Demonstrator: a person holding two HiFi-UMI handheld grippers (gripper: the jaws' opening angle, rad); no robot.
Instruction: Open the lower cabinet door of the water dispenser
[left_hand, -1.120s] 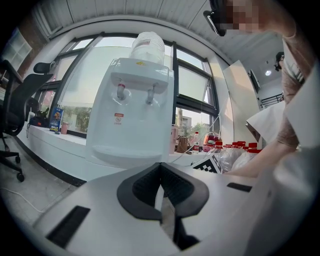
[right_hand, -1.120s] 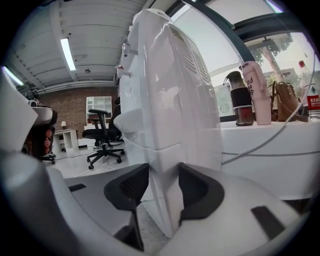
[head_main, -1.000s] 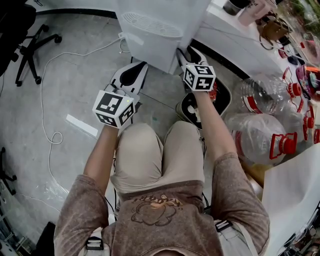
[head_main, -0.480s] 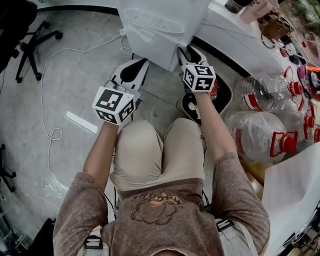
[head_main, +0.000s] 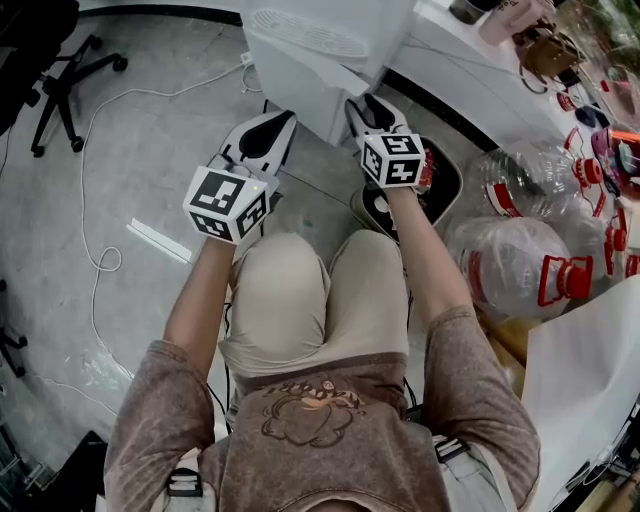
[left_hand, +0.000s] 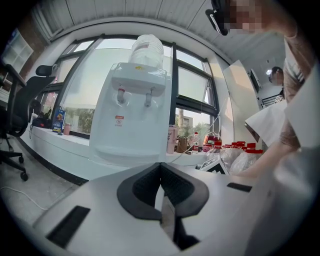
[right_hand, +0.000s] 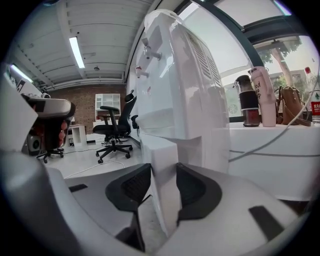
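Note:
The white water dispenser (head_main: 305, 55) stands on the floor ahead of me, with a clear bottle (left_hand: 146, 50) on top. My right gripper (head_main: 368, 104) is at its lower right corner. In the right gripper view, the right gripper (right_hand: 163, 169) has both black pads pressed on the white edge of the lower cabinet door (right_hand: 161, 147). The door edge stands a little out from the dispenser body (right_hand: 185, 95). My left gripper (head_main: 272, 128) hovers to the left of the right one, shut and empty. In its own view the left gripper (left_hand: 160, 166) points at the dispenser front (left_hand: 131, 115).
Several large empty water bottles (head_main: 510, 265) with red caps lie at the right. A white window ledge (head_main: 470, 70) with cups runs behind the dispenser. An office chair (head_main: 60, 70) and a white cable (head_main: 100, 265) are on the floor at the left. My knees are right below both grippers.
My right gripper has shifted slightly to the left while staying clamped on the door edge. The left gripper has barely moved.

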